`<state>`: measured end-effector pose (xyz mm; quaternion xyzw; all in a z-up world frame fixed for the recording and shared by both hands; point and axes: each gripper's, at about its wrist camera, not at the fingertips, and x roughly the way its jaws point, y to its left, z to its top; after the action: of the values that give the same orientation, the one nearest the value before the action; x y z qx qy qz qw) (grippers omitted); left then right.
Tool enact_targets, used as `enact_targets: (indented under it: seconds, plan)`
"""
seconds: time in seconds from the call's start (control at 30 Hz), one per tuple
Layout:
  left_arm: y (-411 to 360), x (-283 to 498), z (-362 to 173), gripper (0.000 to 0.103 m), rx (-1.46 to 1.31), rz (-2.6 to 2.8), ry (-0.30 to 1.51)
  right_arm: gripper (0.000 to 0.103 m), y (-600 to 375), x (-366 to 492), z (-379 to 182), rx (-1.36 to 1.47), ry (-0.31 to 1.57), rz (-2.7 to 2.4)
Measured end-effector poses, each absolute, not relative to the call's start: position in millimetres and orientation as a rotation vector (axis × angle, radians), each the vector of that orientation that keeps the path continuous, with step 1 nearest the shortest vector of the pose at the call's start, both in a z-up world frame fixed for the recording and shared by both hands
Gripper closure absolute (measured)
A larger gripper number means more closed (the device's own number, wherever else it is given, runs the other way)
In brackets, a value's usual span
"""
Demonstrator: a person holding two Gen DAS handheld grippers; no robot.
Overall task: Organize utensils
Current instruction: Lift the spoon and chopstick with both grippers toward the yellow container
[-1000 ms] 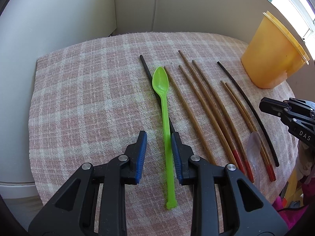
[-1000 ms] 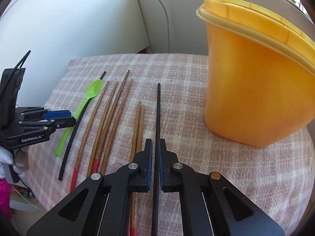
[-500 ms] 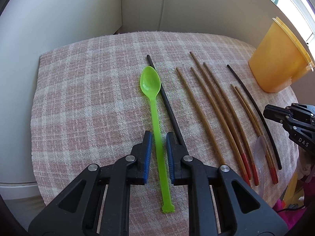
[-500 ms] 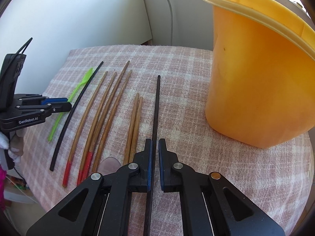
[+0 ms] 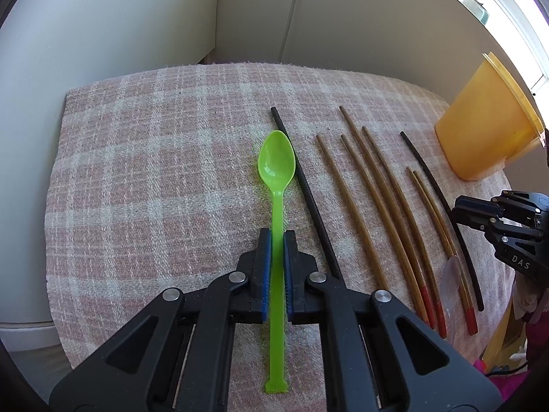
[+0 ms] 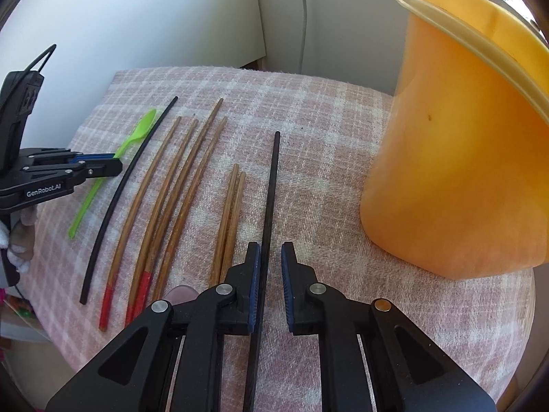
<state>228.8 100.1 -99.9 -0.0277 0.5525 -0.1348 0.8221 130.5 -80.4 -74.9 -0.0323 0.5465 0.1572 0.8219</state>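
Note:
My left gripper [image 5: 277, 237] is shut on the handle of a green plastic spoon [image 5: 276, 161]; the spoon points forward over the checked cloth [image 5: 154, 178]. It also shows in the right wrist view [image 6: 137, 134]. My right gripper [image 6: 269, 250] is open, its pads a little apart around a black chopstick [image 6: 272, 178] that lies on the cloth. A second black chopstick [image 5: 305, 185] lies just right of the spoon. Several brown chopsticks [image 5: 374, 206] with red ends lie side by side between the grippers.
A tall orange plastic container [image 6: 463, 154] stands on the cloth at the right, close to my right gripper. A clear plastic spoon [image 5: 451, 274] lies among the chopstick ends. White walls and a cable stand behind the table.
My left gripper has closed on the green spoon and carried it left, off the black chopstick. My right gripper has opened slightly around its black chopstick.

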Motion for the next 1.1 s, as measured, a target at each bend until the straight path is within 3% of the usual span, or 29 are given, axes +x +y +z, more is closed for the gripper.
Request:
enact_targets:
  seconds: [0.4, 0.53, 0.87, 1.1]
  plan:
    - [101, 196, -93, 0.099, -0.103, -0.287, 1.148, 0.091, -57, 137, -84, -0.202, 1.183, 0.309]
    - [113, 178, -89, 0.099, -0.153, -0.288, 1.118, 0.098, -54, 134, -81, -0.195, 1.176, 0.323]
    - [126, 130, -32, 0.099, -0.242, -0.344, 0.979, 0.099, -89, 116, -28, -0.007, 1.046, 0.364]
    - [95, 113, 17, 0.099, -0.257, -0.442, 0.845, 0.099, -118, 100, 10, 0.082, 0.936, 0.359]
